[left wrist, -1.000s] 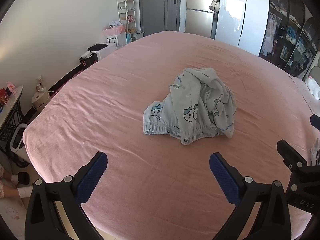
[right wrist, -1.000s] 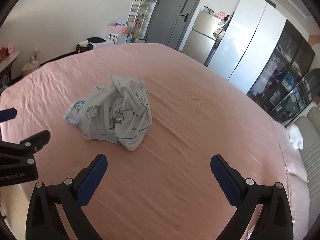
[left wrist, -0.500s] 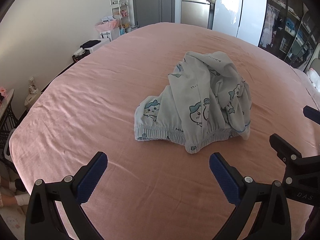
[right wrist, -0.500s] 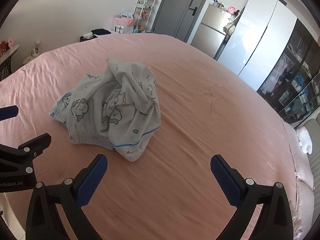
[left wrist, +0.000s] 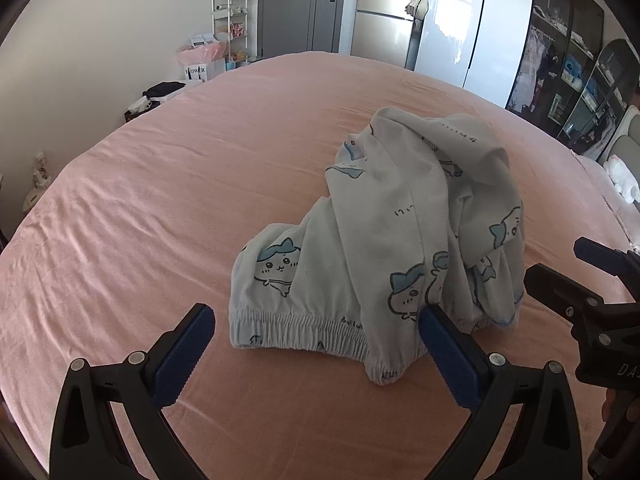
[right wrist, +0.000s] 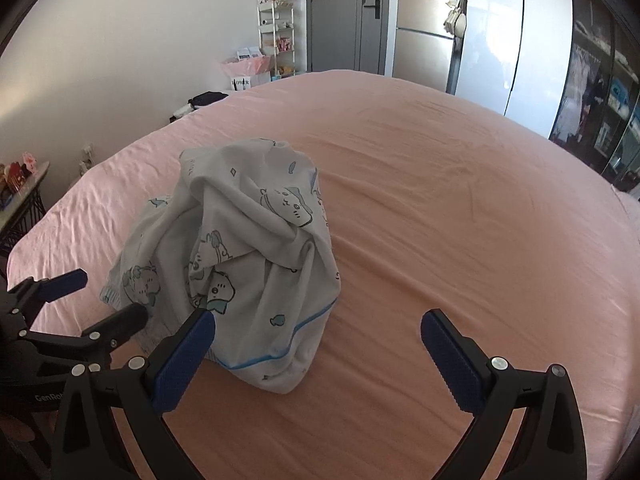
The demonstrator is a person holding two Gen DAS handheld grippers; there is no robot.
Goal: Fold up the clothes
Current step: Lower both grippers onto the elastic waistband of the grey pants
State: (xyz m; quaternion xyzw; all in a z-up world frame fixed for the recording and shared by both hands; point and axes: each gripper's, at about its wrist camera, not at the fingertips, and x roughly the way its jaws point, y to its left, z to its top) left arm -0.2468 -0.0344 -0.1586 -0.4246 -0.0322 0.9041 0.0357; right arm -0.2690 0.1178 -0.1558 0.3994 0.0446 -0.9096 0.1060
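Observation:
A crumpled pale-blue garment printed with cartoon cats lies heaped on the pink bed, its elastic waistband toward me. My left gripper hovers just short of that waistband, open and empty. In the right wrist view the same garment fills the left middle. My right gripper is open too, its left finger just in front of the garment's blue-trimmed hem. The left gripper shows at that view's left edge, fingers apart.
The pink bed sheet stretches wide to the right of the garment. Beyond the bed stand a white shelf rack, a grey door, a fridge and dark glass cabinets. A white plush toy lies at the far right.
Both grippers have moved in closer to the garment, which now looms much larger in both views. Both stay open. The garment itself has not shifted.

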